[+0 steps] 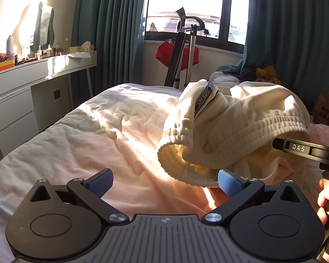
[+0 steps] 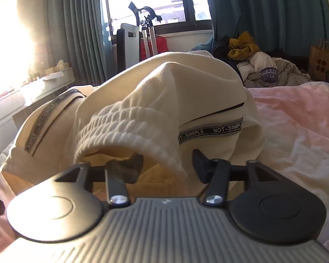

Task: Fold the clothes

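Observation:
A cream garment [image 1: 226, 129] with a ribbed elastic waistband and black "NOT-SIMPLE" tape lies crumpled on the bed, right of centre in the left wrist view. My left gripper [image 1: 164, 183] is open, low over the sheet, its right blue pad just under the waistband edge. In the right wrist view the same garment [image 2: 155, 100] fills the centre. My right gripper [image 2: 167, 165] is open, its fingers either side of the ribbed waistband [image 2: 129, 127], not closed on it. The right gripper body also shows in the left wrist view [image 1: 304, 151].
A pale pink sheet [image 1: 94, 135] covers the bed. A white dresser [image 1: 33, 81] with bottles stands left. A tripod and red bag [image 1: 177, 52] stand under the window. A pile of clothes [image 2: 263, 65] and a paper bag [image 2: 322, 59] lie far right.

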Motion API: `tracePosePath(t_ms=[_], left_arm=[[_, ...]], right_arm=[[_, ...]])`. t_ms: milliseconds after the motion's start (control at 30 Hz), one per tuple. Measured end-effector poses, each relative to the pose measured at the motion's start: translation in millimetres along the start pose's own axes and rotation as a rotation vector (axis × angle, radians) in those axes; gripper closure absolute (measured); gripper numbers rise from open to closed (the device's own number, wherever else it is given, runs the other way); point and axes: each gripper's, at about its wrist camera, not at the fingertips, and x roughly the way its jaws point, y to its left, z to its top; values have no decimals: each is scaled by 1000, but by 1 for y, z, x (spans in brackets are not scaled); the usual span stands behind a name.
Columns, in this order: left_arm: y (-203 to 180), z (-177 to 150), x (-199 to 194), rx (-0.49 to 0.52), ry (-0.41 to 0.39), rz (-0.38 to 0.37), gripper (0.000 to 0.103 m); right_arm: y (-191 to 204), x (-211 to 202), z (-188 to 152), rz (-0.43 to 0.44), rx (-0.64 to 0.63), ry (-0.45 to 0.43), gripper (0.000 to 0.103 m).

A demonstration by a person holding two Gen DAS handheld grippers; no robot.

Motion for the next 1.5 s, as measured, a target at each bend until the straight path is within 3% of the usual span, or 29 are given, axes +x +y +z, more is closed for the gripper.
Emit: tracePosePath(t_ms=[33,100,267,633,767,1000,1200,1367,1433,1500], left_arm=[[1,0,0,-3,1,-3,0],[2,1,-1,0,-6,2,0],[0,3,-10,28,-35,-4,0],[-10,-3,-39,136,-71,-61,1],[-15,-14,-64,188,-68,-78,1],[-42,-41,-85,352,-21,-113,5],[-67,-65,-61,530,37,-30,14],[-79,-79,-53,632,24,1,17],[-85,-84,-45,683,22,37,22],[-85,-82,-35,670,44,46,31]], right_arm=[[0,-1,2,-26,8,5,87],[-4,-9,6,-38,54,-6,90],[-4,-58,24,-38,36,-88,91],[-25,-202,45,64,-4,-238,91],[-44,-229,28,66,20,-204,91],[-81,-219,-23,14,156,-30,91],[-89,-221,-35,46,216,1,89],[-97,-219,-37,38,240,24,89],[-100,-216,-38,40,249,38,89],[-101,-214,-38,42,248,50,89]])
